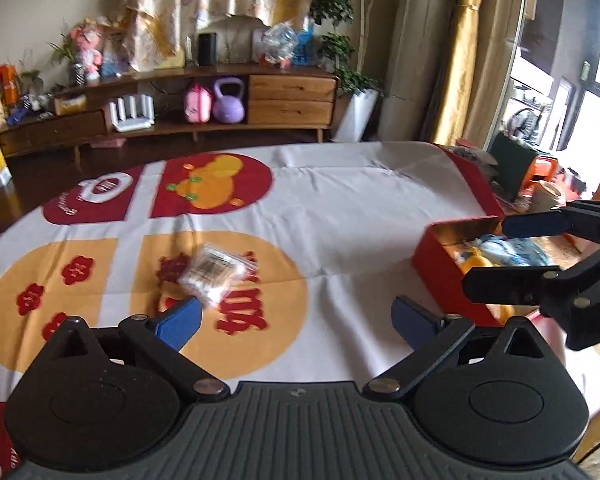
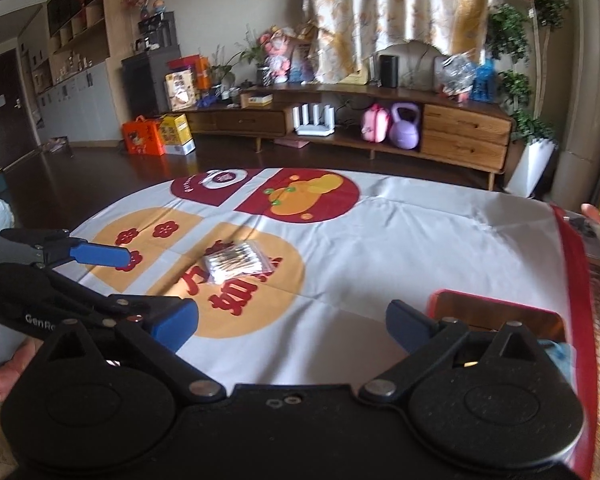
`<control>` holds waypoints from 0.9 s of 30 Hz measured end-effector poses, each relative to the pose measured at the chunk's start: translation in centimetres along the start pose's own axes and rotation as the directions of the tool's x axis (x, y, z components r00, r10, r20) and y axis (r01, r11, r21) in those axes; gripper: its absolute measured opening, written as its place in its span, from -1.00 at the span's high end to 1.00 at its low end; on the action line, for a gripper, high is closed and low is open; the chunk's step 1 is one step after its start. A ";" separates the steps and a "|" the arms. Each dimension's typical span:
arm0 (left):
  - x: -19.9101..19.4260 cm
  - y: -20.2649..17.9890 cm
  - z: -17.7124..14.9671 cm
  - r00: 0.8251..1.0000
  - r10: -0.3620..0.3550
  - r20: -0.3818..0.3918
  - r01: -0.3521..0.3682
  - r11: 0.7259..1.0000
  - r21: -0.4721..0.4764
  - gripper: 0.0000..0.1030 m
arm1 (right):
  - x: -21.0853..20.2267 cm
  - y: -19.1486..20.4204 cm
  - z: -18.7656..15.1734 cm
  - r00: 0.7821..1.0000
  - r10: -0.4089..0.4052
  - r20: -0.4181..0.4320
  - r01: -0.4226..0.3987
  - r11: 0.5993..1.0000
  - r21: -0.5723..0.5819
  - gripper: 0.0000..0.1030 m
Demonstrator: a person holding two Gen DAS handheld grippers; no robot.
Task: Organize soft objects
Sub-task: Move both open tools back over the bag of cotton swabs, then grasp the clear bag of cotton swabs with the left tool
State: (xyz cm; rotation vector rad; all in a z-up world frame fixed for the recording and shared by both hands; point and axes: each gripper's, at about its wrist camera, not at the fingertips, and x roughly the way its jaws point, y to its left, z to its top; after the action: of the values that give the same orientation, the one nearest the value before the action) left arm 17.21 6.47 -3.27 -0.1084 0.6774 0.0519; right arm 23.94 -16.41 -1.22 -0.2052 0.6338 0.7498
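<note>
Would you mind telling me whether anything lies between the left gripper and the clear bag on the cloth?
Nothing visible does. The clear bag of cotton swabs lies alone on the printed tablecloth, just ahead of the open left gripper. The right gripper hovers aside at the red box.

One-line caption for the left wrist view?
Open left gripper faces a clear packet on the tablecloth; open right gripper hovers over red box.
</note>
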 end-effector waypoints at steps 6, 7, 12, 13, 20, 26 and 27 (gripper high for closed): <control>2.0 2.9 -0.4 1.000 0.005 -0.013 -0.006 1.000 -0.028 -0.97 | 3.9 0.9 2.0 0.998 0.047 -0.047 -0.047 0.999 -0.004 -0.95; 2.5 3.3 -0.5 1.000 0.008 -0.019 -0.008 1.000 -0.027 -0.97 | 4.7 0.8 2.3 0.997 0.049 -0.057 -0.049 0.999 0.002 -0.95; 4.8 4.9 -0.8 0.999 0.019 -0.031 -0.020 0.999 -0.027 -0.97 | 8.8 1.5 3.9 0.992 0.076 -0.100 -0.076 0.997 0.007 -0.95; 5.4 5.2 -0.8 0.999 0.020 -0.032 -0.021 0.999 -0.031 -0.97 | 9.6 1.8 4.1 0.991 0.080 -0.108 -0.080 0.997 0.001 -0.95; 8.9 6.9 -1.0 0.998 0.052 -0.035 -0.054 0.997 -0.055 -0.97 | 15.6 3.0 5.2 0.979 0.110 -0.172 -0.116 0.993 -0.021 -0.95; 11.3 7.3 -1.3 0.996 0.088 -0.023 -0.089 0.995 -0.039 -0.97 | 20.1 3.2 6.0 0.971 0.120 -0.209 -0.115 0.993 0.032 -0.95; 11.7 7.3 -1.3 0.995 0.092 -0.023 -0.093 0.995 -0.037 -0.96 | 20.7 3.2 6.1 0.970 0.117 -0.213 -0.111 0.993 0.038 -0.95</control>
State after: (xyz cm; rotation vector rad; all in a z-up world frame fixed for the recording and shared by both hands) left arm 24.92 13.73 -12.27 -0.1140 0.7024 0.1531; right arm 36.08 0.10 -8.70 -0.2289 0.8661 0.8364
